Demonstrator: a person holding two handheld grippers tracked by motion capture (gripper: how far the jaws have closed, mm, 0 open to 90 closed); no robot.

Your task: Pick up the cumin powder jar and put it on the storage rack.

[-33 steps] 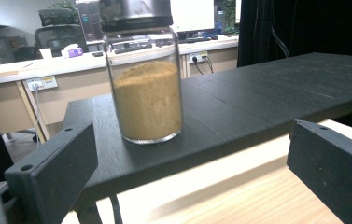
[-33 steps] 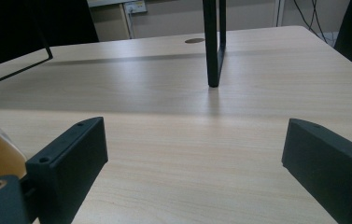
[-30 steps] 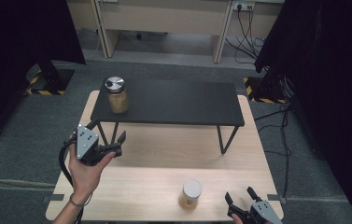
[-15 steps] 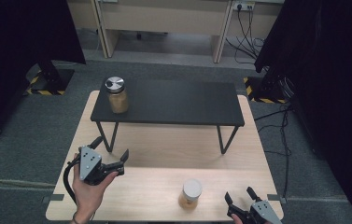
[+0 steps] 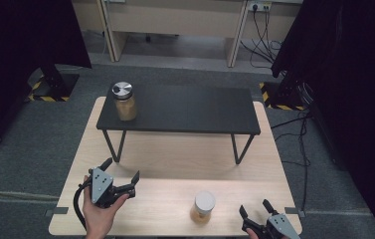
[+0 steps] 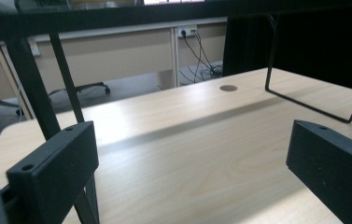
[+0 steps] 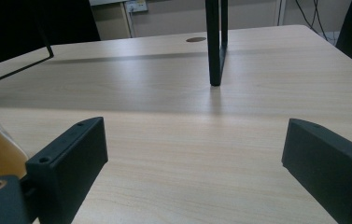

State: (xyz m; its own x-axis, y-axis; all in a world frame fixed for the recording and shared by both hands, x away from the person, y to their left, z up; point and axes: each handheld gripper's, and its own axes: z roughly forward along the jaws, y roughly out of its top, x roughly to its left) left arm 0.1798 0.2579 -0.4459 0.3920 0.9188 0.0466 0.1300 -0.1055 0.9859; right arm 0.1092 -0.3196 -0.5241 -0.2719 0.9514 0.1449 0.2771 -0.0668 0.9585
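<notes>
Your left gripper point(image 5: 123, 175) hangs low over the wooden table point(image 5: 175, 159) with its jaws spread and nothing between them. Your right gripper point(image 5: 256, 211) is also spread and empty, just beside the near jar point(image 5: 203, 207). The 2nd jar point(image 5: 124, 101) stands on the black shelf point(image 5: 190, 109).

A light wooden table point(image 5: 175, 159) stands on grey carpet point(image 5: 36, 149). Across its far half stands a low black bench point(image 5: 185, 112) on thin metal legs. A jar with a silver lid point(image 5: 124, 101) sits on the bench's left end. A second jar with a pale lid point(image 5: 203, 206) stands directly on the wood near the table's near edge, right of centre.
</notes>
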